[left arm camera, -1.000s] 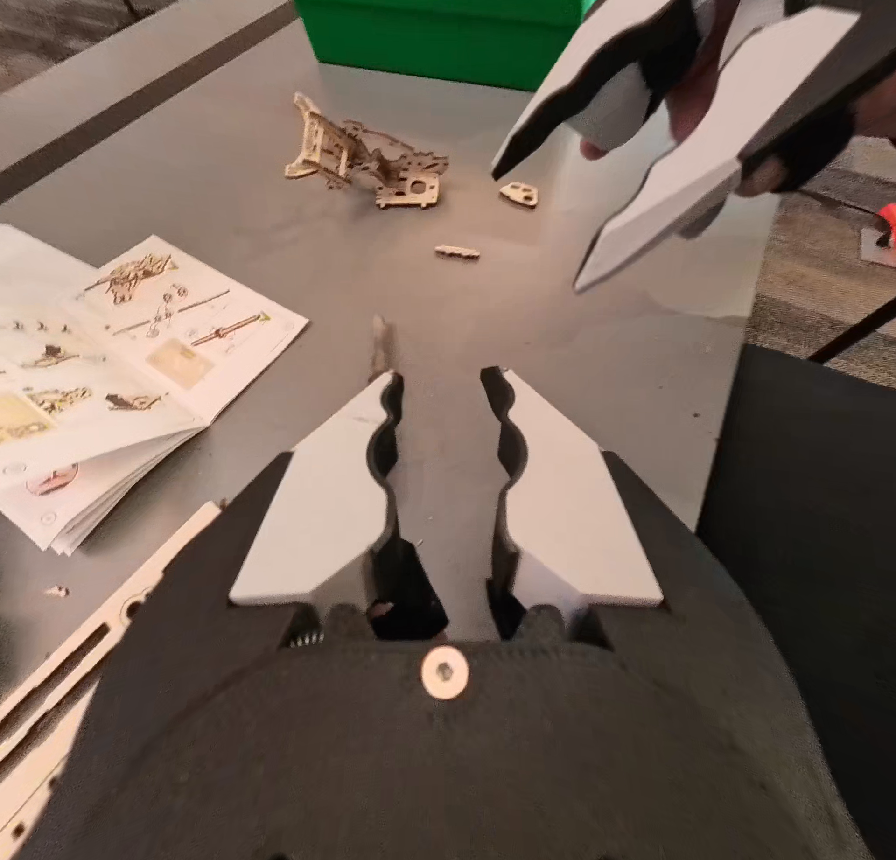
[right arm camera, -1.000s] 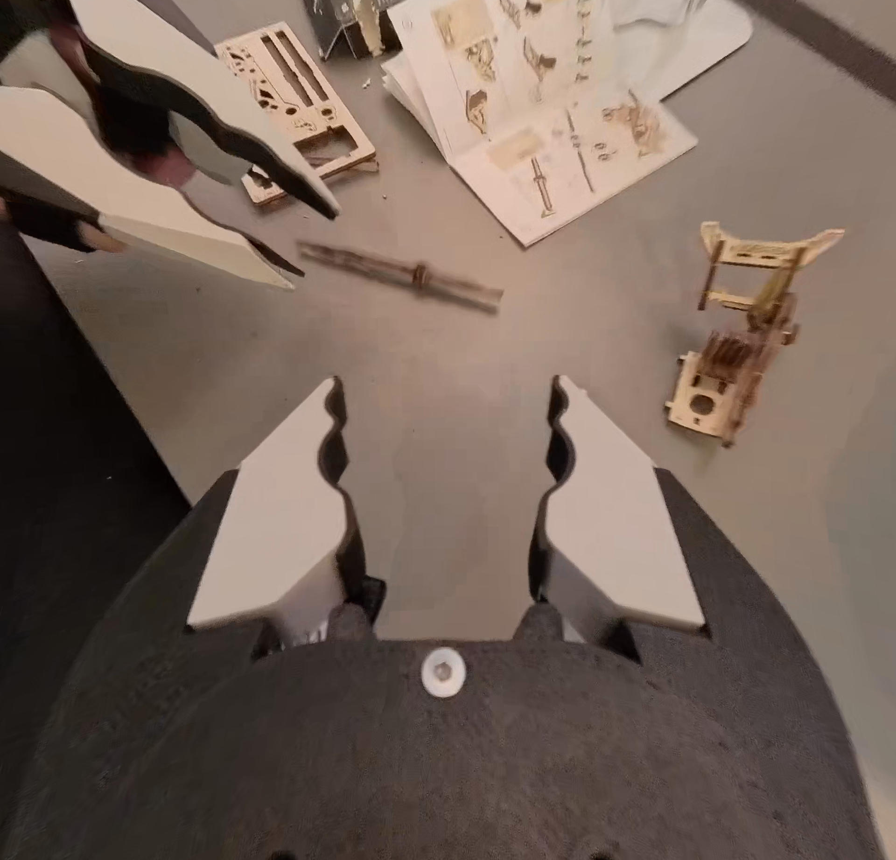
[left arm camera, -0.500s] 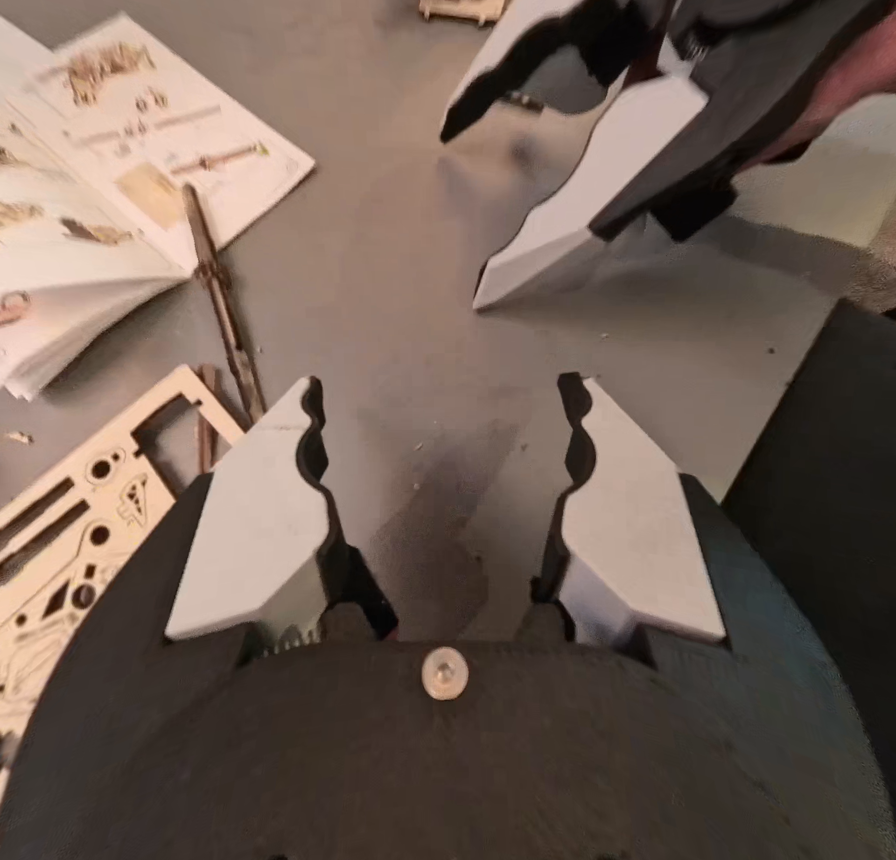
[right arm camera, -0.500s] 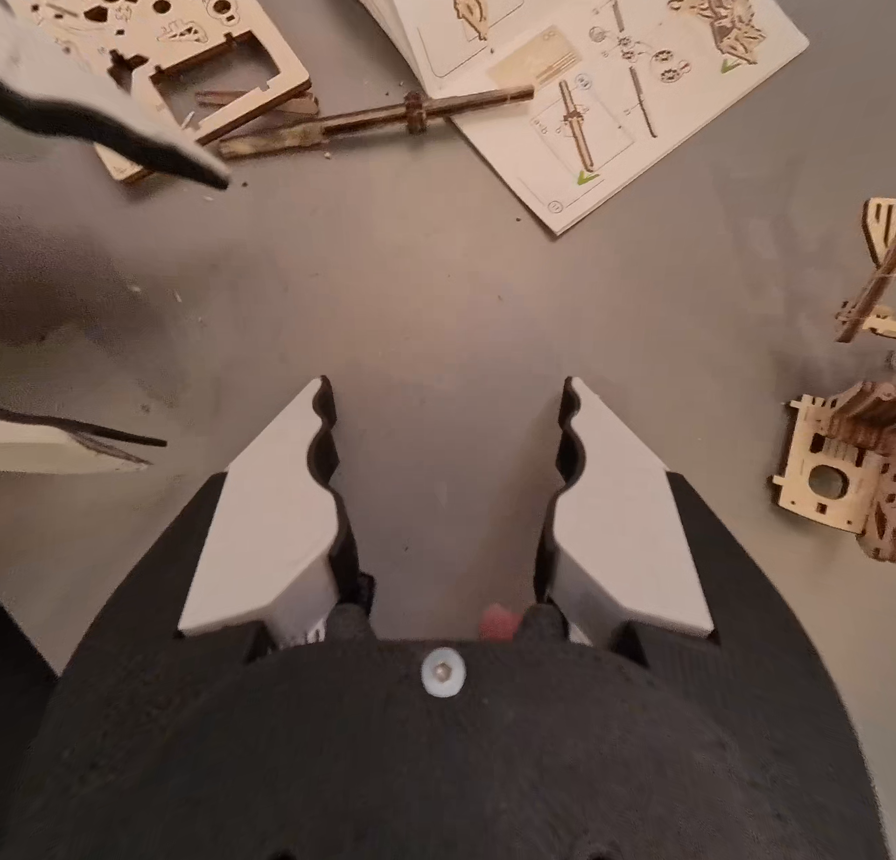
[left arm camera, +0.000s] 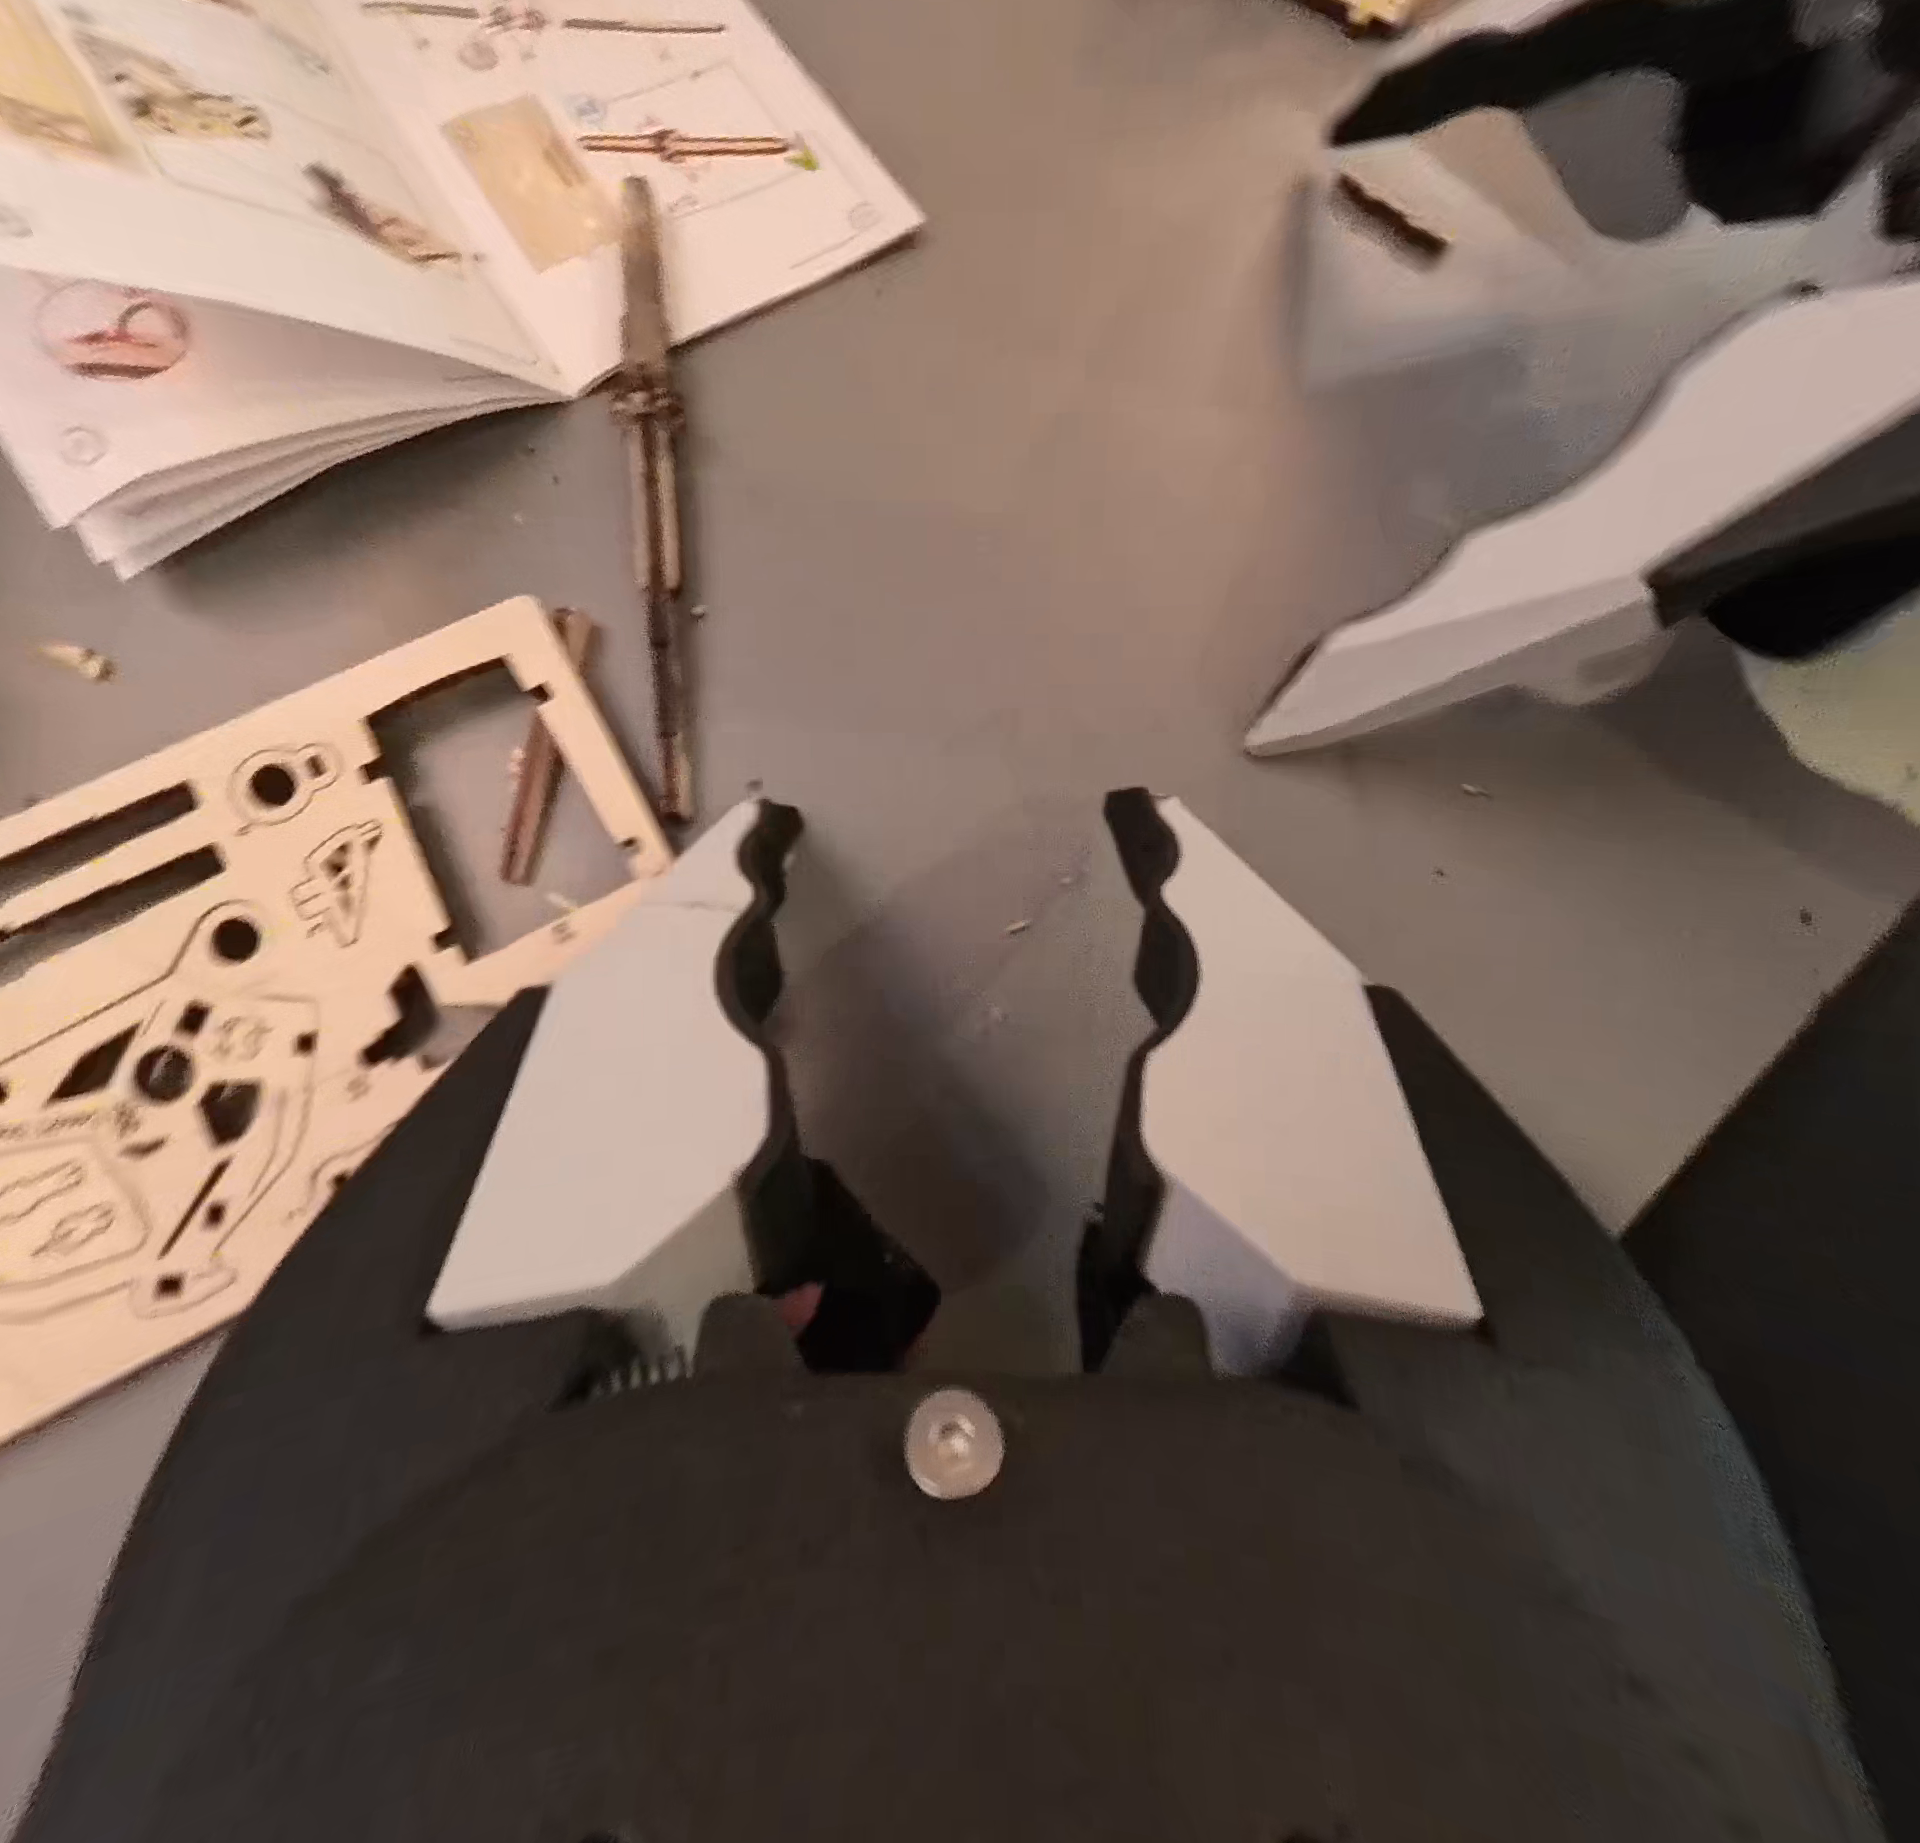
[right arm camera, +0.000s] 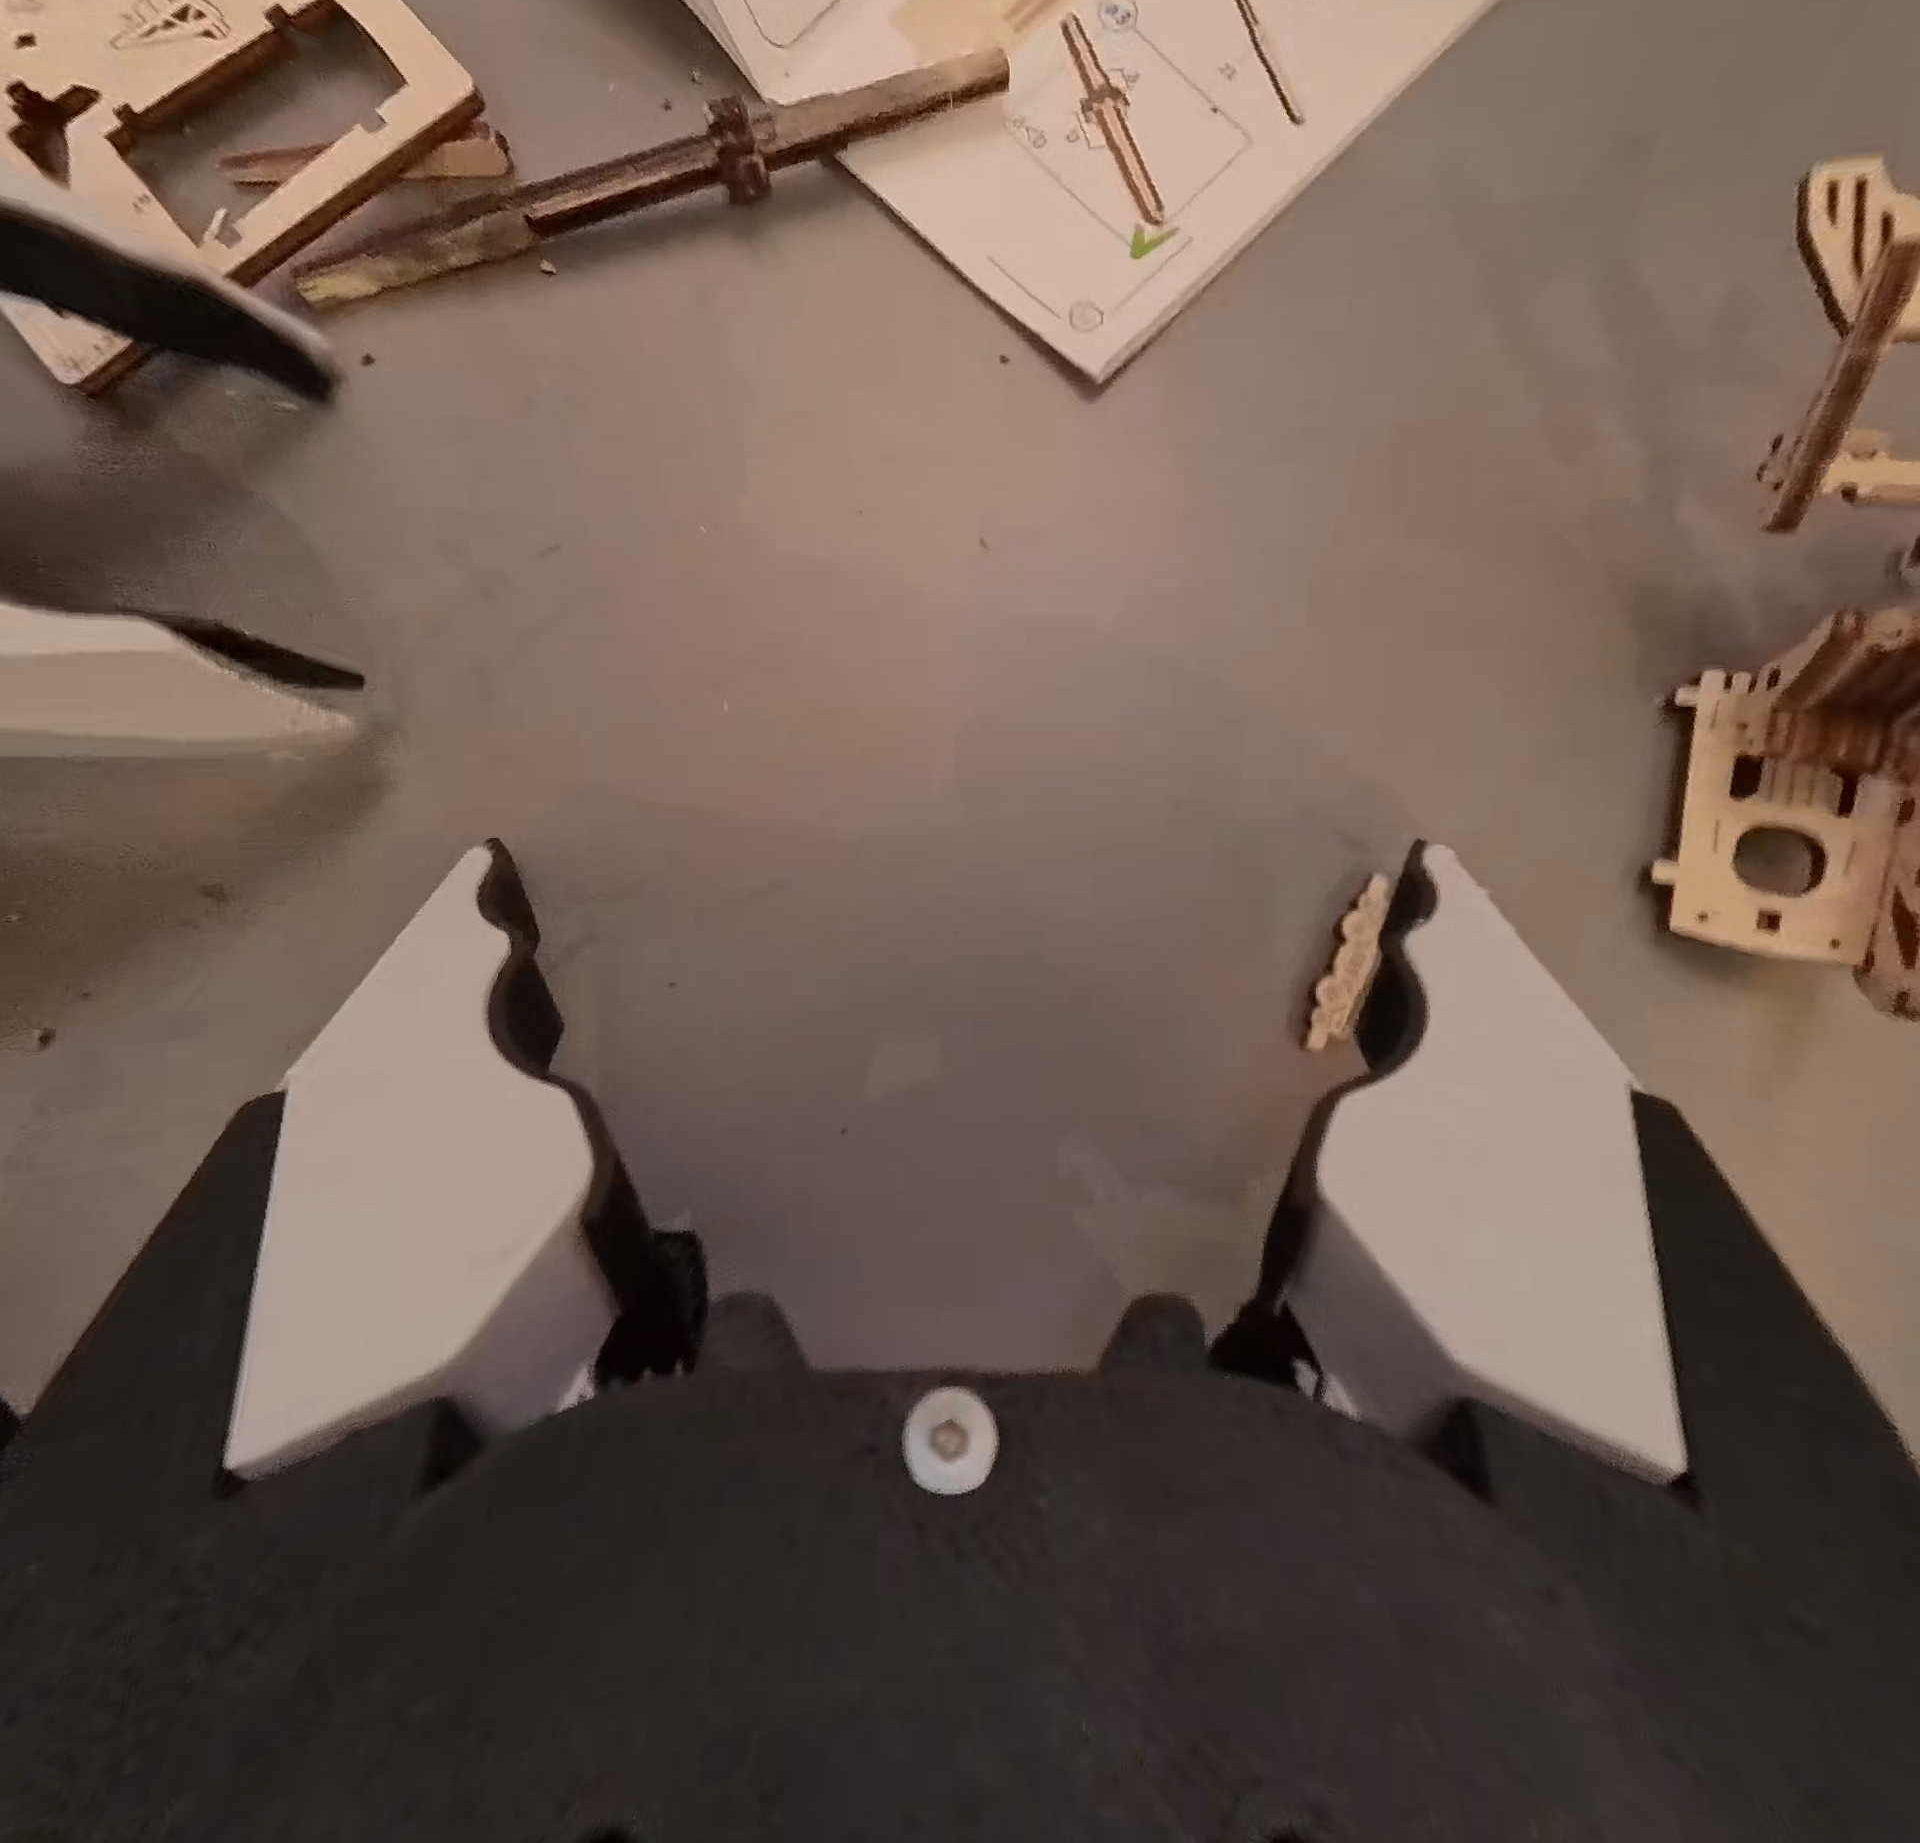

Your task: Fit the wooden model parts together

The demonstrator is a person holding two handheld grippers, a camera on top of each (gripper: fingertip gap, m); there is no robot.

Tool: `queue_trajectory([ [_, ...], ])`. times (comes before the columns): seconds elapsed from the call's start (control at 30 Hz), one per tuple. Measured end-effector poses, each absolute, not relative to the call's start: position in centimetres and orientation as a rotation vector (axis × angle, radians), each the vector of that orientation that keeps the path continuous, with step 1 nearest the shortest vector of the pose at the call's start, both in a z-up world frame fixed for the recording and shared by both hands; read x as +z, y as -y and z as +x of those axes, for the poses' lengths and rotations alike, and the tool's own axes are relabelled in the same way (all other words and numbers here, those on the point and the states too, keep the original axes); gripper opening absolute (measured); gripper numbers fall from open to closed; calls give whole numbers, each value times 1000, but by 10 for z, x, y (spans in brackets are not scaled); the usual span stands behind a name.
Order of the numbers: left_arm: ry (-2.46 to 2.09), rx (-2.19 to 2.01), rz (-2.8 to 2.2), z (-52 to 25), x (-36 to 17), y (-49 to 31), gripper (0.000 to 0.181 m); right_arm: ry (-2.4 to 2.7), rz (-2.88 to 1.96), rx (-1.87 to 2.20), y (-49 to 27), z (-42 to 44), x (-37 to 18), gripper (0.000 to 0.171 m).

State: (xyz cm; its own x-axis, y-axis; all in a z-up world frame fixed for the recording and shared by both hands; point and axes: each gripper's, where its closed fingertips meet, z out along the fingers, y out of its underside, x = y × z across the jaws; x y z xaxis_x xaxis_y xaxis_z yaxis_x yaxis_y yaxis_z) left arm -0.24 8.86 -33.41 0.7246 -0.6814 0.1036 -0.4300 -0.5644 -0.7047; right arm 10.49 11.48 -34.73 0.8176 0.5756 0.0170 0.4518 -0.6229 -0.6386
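Both tools hang over a grey worktop (right arm camera: pixel 935 598), gaping and empty. The right tool (right arm camera: pixel 956 858) spreads wide; a small notched wooden strip (right arm camera: pixel 1345 967) lies just inside its right finger. The left tool (left arm camera: pixel 951 817) is about half open. A long wooden axle (left arm camera: pixel 655 463) lies at upper left, one end on an open booklet (left arm camera: pixel 364 131), beside a cut-out parts sheet (left arm camera: pixel 208 962). A part-built wooden model (right arm camera: pixel 1787 837) sits at the right edge.

A plain grey desk (left arm camera: pixel 1018 359) fills nearly all of both views, its matte surface smooth and dotted with tiny pale specks and crumbs. At the lower right of the left wrist view the desk ends in a straight edge, and beyond it lies a dark, almost black area (left arm camera: pixel 1808 1149) whose nature cannot be told. The light is soft and warm, casting blurred shadows on the grey surface, with a paler patch at the right edge of the same view.
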Motion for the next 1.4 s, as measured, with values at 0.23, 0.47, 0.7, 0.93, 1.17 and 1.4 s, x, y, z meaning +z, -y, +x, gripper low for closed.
queue_trajectory([
  [0.23,-751,-285,-2247,-32,-337,-106,43,757,-2310,292,-101,104,-348,156],
  [0.47,-600,-397,-2282,-40,-334,-126,36,745,-2316,291,-125,103,-348,155],
  [0.7,-731,-234,-2205,-45,-331,-121,43,741,-2313,291,-125,103,-348,155],
  [0.93,-806,-367,-2287,-30,-337,-96,46,741,-2313,291,-125,103,-348,155],
  [1.17,-684,-479,-2289,-32,-334,-106,39,741,-2313,291,-125,103,-348,155],
  [1.4,-950,-1069,-2097,8,-311,-57,146,741,-2313,291,-125,104,-348,155],
])
